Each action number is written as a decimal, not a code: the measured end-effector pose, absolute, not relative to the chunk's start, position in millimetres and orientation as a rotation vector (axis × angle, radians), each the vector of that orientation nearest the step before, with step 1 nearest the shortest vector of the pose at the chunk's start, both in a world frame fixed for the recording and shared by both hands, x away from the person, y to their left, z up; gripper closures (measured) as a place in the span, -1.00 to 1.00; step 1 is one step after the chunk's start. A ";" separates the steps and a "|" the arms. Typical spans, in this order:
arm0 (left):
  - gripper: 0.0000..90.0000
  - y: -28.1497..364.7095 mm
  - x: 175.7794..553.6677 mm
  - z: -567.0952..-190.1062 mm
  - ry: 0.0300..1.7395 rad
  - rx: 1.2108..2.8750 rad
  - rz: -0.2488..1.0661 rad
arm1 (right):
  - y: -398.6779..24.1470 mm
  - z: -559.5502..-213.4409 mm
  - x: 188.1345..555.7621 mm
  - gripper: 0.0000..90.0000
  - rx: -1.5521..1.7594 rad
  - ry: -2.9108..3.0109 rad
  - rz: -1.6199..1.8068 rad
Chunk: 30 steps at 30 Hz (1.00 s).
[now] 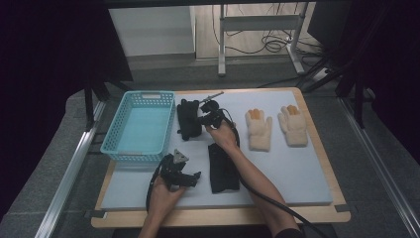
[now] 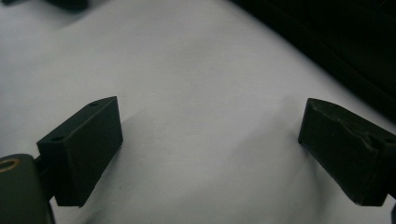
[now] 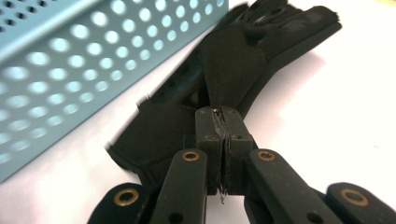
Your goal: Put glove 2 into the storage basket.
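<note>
- Pale grey matting (image 1: 297, 163) covers a wooden table, with dark floor and cables beyond its far edge.
- Right gripper (image 1: 207, 119) is held over the far middle of the mat, at the inner edge of the far black glove (image 1: 188, 119); in the right gripper view (image 3: 223, 122) its jaws are pressed together, and a fold of the glove's fabric (image 3: 233, 70) rises from just ahead of the tips, apparently pinched between them.
- That glove lies flat, just beside the blue perforated basket (image 1: 141, 126), its length running along the basket's wall (image 3: 70, 56); whether the two touch cannot be told.
- No earlier frame is available to bear out jaw motion; only the closed state is recorded.
- Left gripper (image 1: 179, 171) rests low at the near left of the mat, near the basket's front corner; in the left gripper view its jaws are spread wide with bare mat (image 2: 205, 116) between them.
- Second black glove (image 1: 222, 168) lies between the two forearms, just right of the left gripper and apart from it.
- Two cream gloves (image 1: 259, 130) (image 1: 293, 124) lie side by side at the far right, well apart from both grippers.
</note>
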State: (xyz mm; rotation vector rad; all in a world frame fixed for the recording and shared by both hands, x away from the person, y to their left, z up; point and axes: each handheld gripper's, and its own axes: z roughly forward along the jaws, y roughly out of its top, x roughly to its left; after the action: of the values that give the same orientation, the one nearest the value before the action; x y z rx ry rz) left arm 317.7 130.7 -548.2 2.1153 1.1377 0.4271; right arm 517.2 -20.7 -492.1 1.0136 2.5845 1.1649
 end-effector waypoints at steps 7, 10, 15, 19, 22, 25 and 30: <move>-0.85 130.5 317.7 -548.3 1.139 2.114 0.426 | -46.6 -473.8 500.9 0.93 0.977 2.572 1.190; -0.85 130.8 317.7 -548.1 1.138 2.119 0.426 | -68.6 -461.8 489.7 0.93 0.983 2.549 1.210; -0.85 130.7 317.8 -548.1 1.138 2.120 0.428 | -101.8 -443.5 480.5 0.93 0.982 2.492 1.177; -0.85 130.6 317.9 -548.5 1.137 2.113 0.426 | -121.2 -431.0 476.3 0.93 0.960 2.468 1.103; -0.85 130.6 317.9 -548.5 1.137 2.113 0.426 | -130.1 -428.0 470.1 0.92 0.946 2.467 1.046; -0.85 130.6 317.9 -548.4 1.137 2.114 0.426 | -131.0 -431.8 466.9 0.91 0.931 2.476 1.023; -0.85 130.7 317.9 -548.3 1.137 2.117 0.428 | -116.3 -450.1 462.1 0.90 0.900 2.519 1.007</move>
State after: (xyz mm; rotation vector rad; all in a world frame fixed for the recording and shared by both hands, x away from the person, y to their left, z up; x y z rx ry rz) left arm 317.9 130.7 -548.3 2.1170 1.1367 0.4277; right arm 462.1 -116.3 -450.1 0.9003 2.5194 1.0068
